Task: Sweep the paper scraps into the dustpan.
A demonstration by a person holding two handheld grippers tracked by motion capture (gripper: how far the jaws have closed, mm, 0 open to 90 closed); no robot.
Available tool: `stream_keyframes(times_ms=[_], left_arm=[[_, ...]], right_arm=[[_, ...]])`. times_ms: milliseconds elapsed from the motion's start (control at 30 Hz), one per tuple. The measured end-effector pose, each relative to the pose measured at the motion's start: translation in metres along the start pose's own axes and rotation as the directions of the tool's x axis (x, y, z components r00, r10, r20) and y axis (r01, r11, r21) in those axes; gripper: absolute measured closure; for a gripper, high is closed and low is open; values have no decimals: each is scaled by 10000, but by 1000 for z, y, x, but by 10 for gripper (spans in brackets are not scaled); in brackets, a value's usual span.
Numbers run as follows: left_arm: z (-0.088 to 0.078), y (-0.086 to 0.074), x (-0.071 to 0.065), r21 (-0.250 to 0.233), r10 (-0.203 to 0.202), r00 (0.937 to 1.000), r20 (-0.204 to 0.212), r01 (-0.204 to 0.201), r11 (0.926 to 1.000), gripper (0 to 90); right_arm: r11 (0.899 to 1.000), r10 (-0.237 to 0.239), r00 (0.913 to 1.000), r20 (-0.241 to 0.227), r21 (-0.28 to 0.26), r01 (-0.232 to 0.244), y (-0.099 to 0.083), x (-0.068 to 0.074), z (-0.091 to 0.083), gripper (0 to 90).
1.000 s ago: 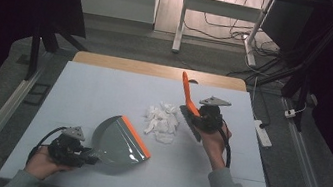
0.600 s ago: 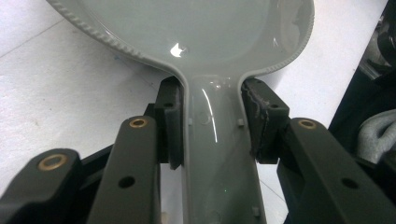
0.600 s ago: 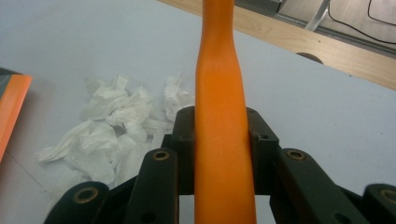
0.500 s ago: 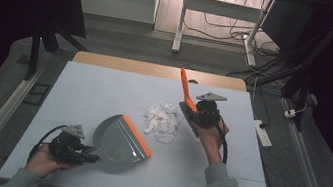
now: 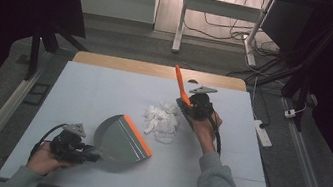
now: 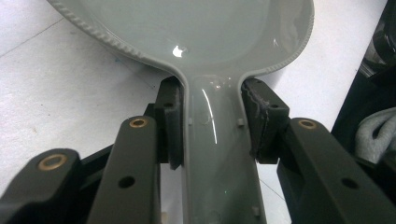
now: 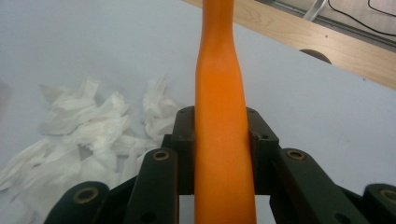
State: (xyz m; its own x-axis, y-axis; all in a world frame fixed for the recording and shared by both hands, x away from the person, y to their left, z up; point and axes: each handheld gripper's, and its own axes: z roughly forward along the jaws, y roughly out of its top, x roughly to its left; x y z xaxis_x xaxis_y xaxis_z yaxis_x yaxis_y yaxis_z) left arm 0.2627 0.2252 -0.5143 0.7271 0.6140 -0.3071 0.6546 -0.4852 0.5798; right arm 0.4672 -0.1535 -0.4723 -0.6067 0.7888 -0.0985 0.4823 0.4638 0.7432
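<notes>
A grey dustpan [image 5: 119, 139] with an orange lip lies on the table's near left. My left gripper [image 5: 87, 152] is shut on the dustpan's handle [image 6: 217, 154], both pads pressing its sides. A heap of crumpled white paper [image 5: 163, 118] lies at the table's middle, just beyond the orange lip. My right gripper [image 5: 192, 105] stands right beside the heap's right edge and is shut on an orange brush handle [image 7: 223, 126], which sticks up and away from the hand [image 5: 182, 86]. The paper [image 7: 88, 135] lies to the left of those jaws. The brush's bristle end is hidden.
The light table [image 5: 104, 89] has a wooden strip [image 5: 158, 70] along its far edge. A white power strip [image 5: 263, 133] lies on the floor to the right. A white frame's legs and cables stand beyond the table.
My right gripper has slid left with the brush, coming up against the paper heap. The left gripper and dustpan have stayed where they were.
</notes>
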Motion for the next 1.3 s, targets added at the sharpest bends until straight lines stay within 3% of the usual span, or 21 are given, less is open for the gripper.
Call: stream_keyframes(times_ms=[267, 567, 867, 1200, 1300], left_arm=[[3, 0, 2, 111, -29, 10000, 62, 28, 9999, 613], [4, 0, 3, 108, -85, 9999, 91, 84, 9999, 613], [5, 0, 3, 90, -163, 9998, 105, 162, 9998, 613], [5, -1, 5, 88, -272, 9995, 179, 270, 9996, 613], [5, -1, 5, 84, -293, 9994, 208, 291, 9995, 613]], right_arm=[[9996, -213, 9997, -84, 191, 215, 16, 1, 19, 703], [9983, -385, 9989, -248, 426, 396, 12, 3, 31, 703], [9964, -638, 9955, -695, 515, 675, 11, 19, 29, 703], [9891, -1307, 9840, -1209, 526, 1379, 12, 45, 27, 703], [9905, -1226, 9816, -1462, 437, 1302, 11, 49, 24, 703]])
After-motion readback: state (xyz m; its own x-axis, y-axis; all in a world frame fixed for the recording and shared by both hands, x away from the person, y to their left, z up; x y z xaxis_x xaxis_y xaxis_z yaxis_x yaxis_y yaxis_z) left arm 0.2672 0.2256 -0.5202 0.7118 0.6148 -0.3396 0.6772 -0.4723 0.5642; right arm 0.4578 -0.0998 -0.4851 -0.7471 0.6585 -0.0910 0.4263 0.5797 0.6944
